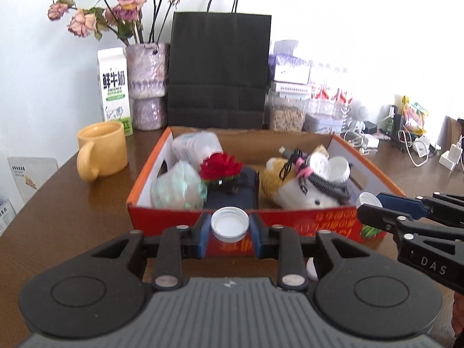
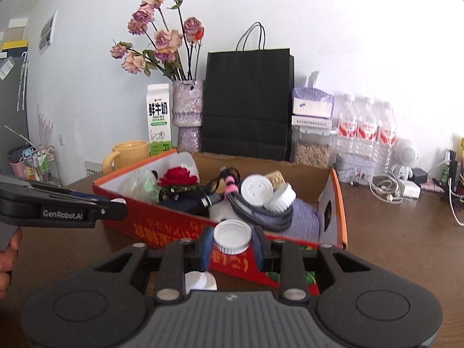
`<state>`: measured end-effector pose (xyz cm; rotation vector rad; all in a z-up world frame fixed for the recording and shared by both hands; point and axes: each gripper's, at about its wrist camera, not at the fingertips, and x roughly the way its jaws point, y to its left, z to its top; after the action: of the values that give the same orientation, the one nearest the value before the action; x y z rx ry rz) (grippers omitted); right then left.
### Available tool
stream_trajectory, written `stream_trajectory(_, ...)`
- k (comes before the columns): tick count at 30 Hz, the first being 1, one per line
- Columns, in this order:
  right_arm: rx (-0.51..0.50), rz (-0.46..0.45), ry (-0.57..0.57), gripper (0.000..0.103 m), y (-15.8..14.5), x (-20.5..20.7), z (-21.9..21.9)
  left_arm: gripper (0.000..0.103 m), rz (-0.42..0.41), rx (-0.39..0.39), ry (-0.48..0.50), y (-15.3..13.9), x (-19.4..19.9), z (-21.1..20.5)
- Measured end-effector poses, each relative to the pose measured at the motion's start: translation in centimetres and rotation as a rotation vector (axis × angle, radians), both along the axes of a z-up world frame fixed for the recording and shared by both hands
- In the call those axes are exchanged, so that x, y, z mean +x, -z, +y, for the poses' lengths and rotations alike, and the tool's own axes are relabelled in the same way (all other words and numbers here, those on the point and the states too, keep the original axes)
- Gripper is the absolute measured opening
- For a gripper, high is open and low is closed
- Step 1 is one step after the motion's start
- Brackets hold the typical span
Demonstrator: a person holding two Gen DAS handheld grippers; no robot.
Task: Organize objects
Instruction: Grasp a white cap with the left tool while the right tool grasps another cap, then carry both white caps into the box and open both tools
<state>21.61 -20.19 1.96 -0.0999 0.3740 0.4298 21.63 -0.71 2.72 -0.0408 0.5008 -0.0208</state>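
My left gripper (image 1: 230, 224) is shut on a white bottle cap (image 1: 230, 230), held open side up just before the front wall of a red and orange cardboard box (image 1: 174, 217). My right gripper (image 2: 232, 239) is shut on a second white cap (image 2: 232, 232) near the same box (image 2: 162, 220). Each gripper shows in the other's view, the right gripper (image 1: 369, 203) at the right and the left gripper (image 2: 120, 206) at the left. The box holds a red rose (image 1: 221, 168), a plush toy (image 1: 290, 191), a coiled cable, a white brush and a plastic bag.
A loose white cap (image 2: 200, 281) lies on the brown table below my right gripper. Behind the box stand a yellow mug (image 1: 101, 150), a milk carton (image 1: 114, 87), a vase of dried roses (image 1: 148, 87), a black paper bag (image 1: 219, 69) and water bottles (image 2: 365, 127). Cables and chargers (image 2: 385, 188) crowd the right.
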Motion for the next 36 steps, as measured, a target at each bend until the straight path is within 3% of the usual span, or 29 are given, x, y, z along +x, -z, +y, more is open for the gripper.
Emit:
stream_trajectory(16,-0.002,-0.082,-0.008,0.027,-3.5,5.2,2.9,0.029,-0.107,-0.012,0.001,-3.3,4.5,-0.5)
stream_trajectory(28,0.037,-0.066,-0.006,0.027,-3.0,10.8,4.0,0.029,-0.120,-0.047,-0.014,-3.3,9.8,0.3)
stream_trajectory(36,0.033,-0.040,-0.016,0.027,-2.0,12.5,3.8,0.029,-0.083,-0.019,-0.007,-1.9,11.5,0.5)
